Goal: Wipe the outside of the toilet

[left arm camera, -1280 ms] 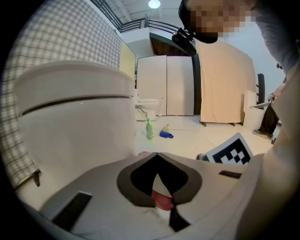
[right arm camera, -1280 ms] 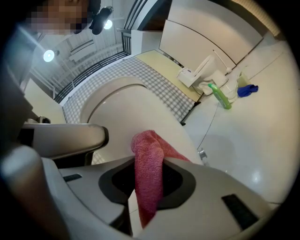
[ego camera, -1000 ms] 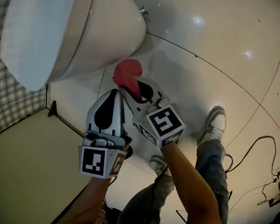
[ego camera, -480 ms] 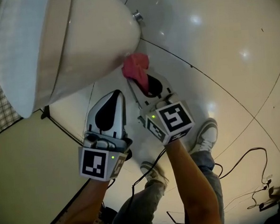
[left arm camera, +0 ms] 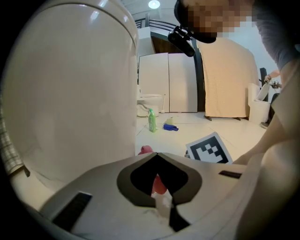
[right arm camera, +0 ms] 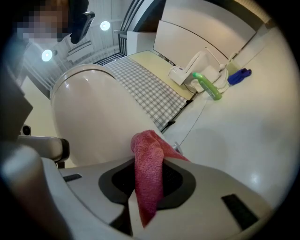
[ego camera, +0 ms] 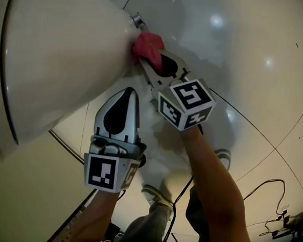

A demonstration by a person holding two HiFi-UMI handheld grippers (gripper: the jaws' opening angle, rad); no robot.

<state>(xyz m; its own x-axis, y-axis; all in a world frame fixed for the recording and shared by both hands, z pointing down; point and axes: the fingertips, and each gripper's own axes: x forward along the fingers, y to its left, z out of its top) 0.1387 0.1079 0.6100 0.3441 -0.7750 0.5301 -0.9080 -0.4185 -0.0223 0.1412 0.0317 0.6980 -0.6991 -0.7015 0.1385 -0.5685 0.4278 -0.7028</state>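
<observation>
The white toilet (ego camera: 61, 62) fills the upper left of the head view. A red cloth (ego camera: 148, 43) is pressed against its lower outer side, next to a small metal cap (ego camera: 136, 20). My right gripper (ego camera: 147, 59) is shut on the cloth, which sticks up between the jaws as a folded red cloth (right arm camera: 147, 168) against the toilet (right arm camera: 89, 117). My left gripper (ego camera: 131, 90) is shut on nothing, just left of the right one and close under the bowl. In the left gripper view its jaws (left arm camera: 157, 153) meet below the toilet (left arm camera: 70, 93).
A shiny pale tiled floor (ego camera: 249, 50) spreads right. A checkered mat (right arm camera: 150, 91) lies beside the toilet. A green bottle (right arm camera: 207, 87) and a blue item (right arm camera: 240, 75) stand farther off. The person's legs and a shoe (ego camera: 156, 194) are below, and cables (ego camera: 273, 223) at lower right.
My right gripper has carried the red cloth up along the toilet's outer side toward the metal cap. The toilet now looms larger. The left gripper has stayed alongside, shut.
</observation>
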